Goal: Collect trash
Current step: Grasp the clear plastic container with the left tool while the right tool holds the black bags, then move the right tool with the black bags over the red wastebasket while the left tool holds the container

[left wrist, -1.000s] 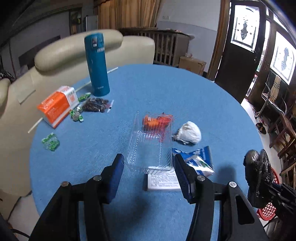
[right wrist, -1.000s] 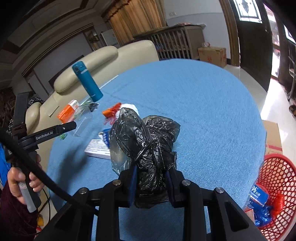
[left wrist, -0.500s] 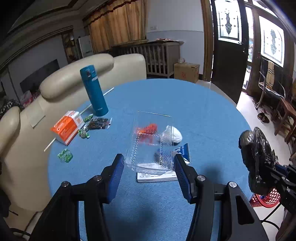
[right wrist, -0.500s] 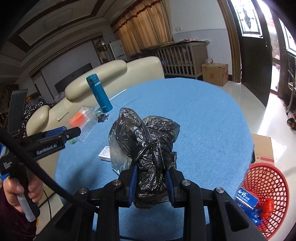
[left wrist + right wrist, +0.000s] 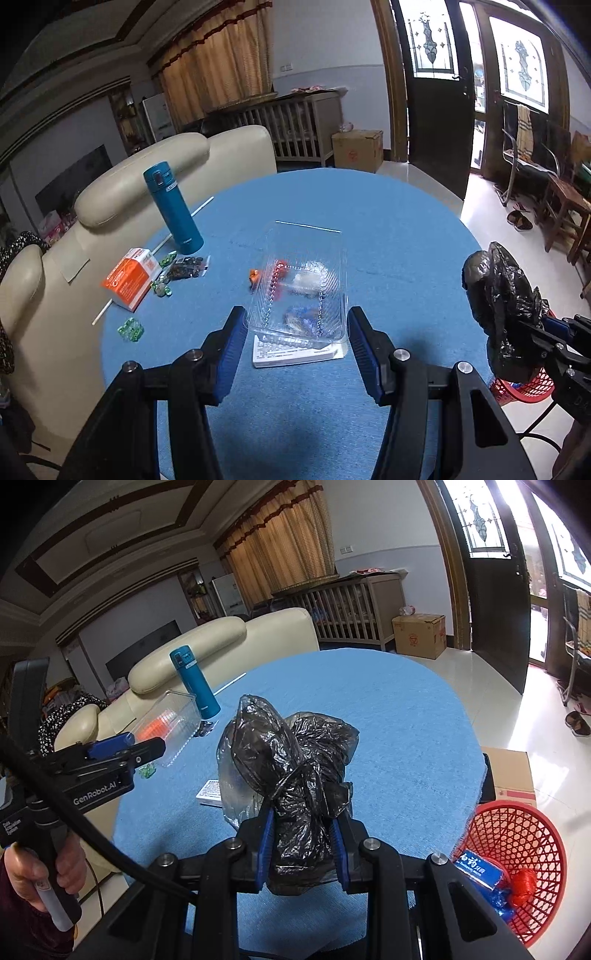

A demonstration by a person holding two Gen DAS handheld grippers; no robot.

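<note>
My left gripper [image 5: 297, 328] is shut on a clear plastic clamshell container [image 5: 301, 284] and holds it lifted above the blue round table [image 5: 388, 229]. The container also shows in the right wrist view [image 5: 166, 727]. My right gripper [image 5: 303, 830] is shut on a crumpled black plastic bag [image 5: 291, 768], held above the table's right side; the bag also shows in the left wrist view [image 5: 498, 310]. A red mesh trash basket [image 5: 517, 867] with wrappers inside stands on the floor at the right.
On the table lie a white booklet [image 5: 295, 356], a white wad [image 5: 306, 280], an orange scrap [image 5: 255, 275], an orange box [image 5: 129, 277], green candies [image 5: 130, 329] and a teal flask [image 5: 173, 208]. A cream sofa [image 5: 110, 184] stands behind. A cardboard box [image 5: 511, 775] sits by the basket.
My left gripper has lifted the clear container up off the table and pulled back. My right gripper has risen with the black bag and the red basket has come further into view.
</note>
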